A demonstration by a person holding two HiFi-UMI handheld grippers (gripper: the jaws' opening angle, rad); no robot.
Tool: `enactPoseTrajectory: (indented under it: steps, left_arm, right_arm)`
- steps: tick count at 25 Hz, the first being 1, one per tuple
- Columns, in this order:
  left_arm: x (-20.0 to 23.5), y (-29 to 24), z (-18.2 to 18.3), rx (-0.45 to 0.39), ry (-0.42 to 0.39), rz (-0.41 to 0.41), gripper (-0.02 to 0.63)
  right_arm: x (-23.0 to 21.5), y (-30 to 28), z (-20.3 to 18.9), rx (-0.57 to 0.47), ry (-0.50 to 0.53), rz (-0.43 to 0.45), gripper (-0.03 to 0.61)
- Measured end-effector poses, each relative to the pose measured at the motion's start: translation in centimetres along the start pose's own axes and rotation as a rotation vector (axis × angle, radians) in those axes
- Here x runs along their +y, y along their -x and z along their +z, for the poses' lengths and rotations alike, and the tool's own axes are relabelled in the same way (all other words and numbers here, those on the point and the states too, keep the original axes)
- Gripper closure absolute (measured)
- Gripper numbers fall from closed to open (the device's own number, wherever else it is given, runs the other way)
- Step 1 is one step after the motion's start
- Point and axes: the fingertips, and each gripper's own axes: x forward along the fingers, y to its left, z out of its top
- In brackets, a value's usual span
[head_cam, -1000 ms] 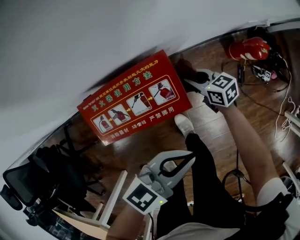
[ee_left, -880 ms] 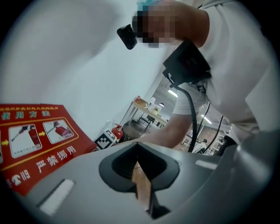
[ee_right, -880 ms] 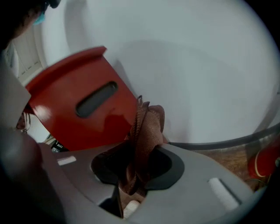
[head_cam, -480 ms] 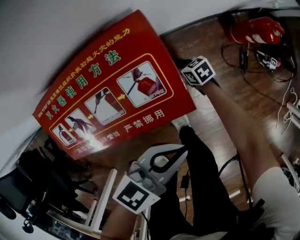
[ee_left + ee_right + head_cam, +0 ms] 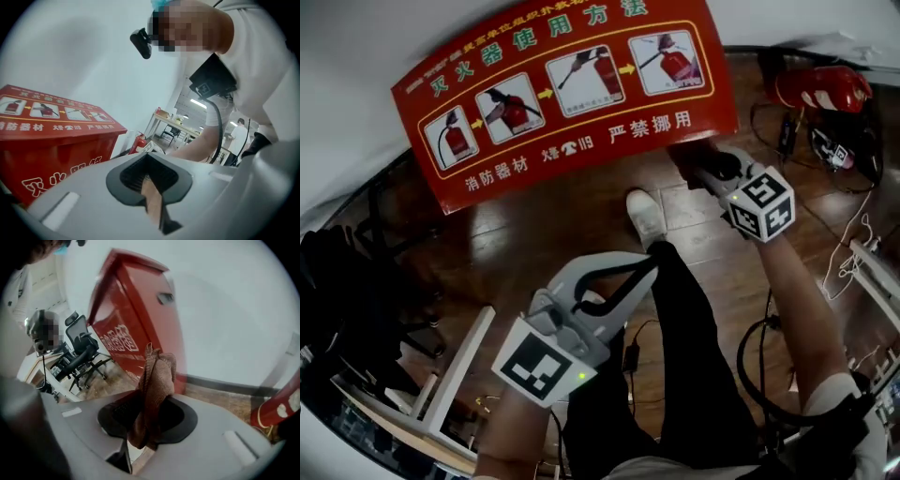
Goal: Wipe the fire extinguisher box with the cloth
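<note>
Cloth [image 5: 157, 376] pinched in right gripper [image 5: 692, 157] fingers near fire extinguisher box [image 5: 562, 84] edge; left gripper [image 5: 649, 264] fingers closed, empty, over floor [image 5: 572, 211].

Floor [image 5: 581, 202]: dark wooden planks, bounded on the far side by a white wall.

Carried directly on it:
- A red fire extinguisher box [image 5: 562, 94] is stood at the far side, against the wall.
- A red fire extinguisher [image 5: 820, 89] is placed at the far right.
- Black cables [image 5: 853, 225] are strewn over the planks on the right.
- A black office chair [image 5: 356, 291] is stood at the left.
- The white legs of a bench [image 5: 455, 370] are set at the near left.
- One white shoe [image 5: 645, 216] is planted near the middle.
</note>
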Motion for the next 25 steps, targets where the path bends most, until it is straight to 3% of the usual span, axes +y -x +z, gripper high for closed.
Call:
enactPoseTrajectory:
  steps: [5, 9, 13, 19, 25]
  left_arm:
    - [-1.8, 4.6, 0.3, -0.041, 0.009, 0.051, 0.614]
    - [-2.1, 7.0, 0.8, -0.114, 0.016, 0.106, 0.614]
    - [-1.2, 8.3, -0.3, -0.158, 0.034, 0.157, 0.614]
    - [1.3, 9.1, -4.8, -0.194, 0.08, 0.226, 0.614]
    - [2.9, 10.6, -8.5, -0.24, 0.091, 0.272, 0.614]
  right_arm:
    - [7.7, 5.3, 7.1, -0.15, 0.065, 0.041, 0.477]
    - [9.8, 3.5, 9.6, -0.178, 0.088, 0.068, 0.477]
    - [7.5, -2.3, 7.3, -0.116, 0.077, 0.05, 0.477]
    - [3.7, -12.7, 1.7, 0.015, 0.065, 0.017, 0.477]
    - [1.5, -19.5, -4.0, 0.176, 0.139, -0.013, 0.477]
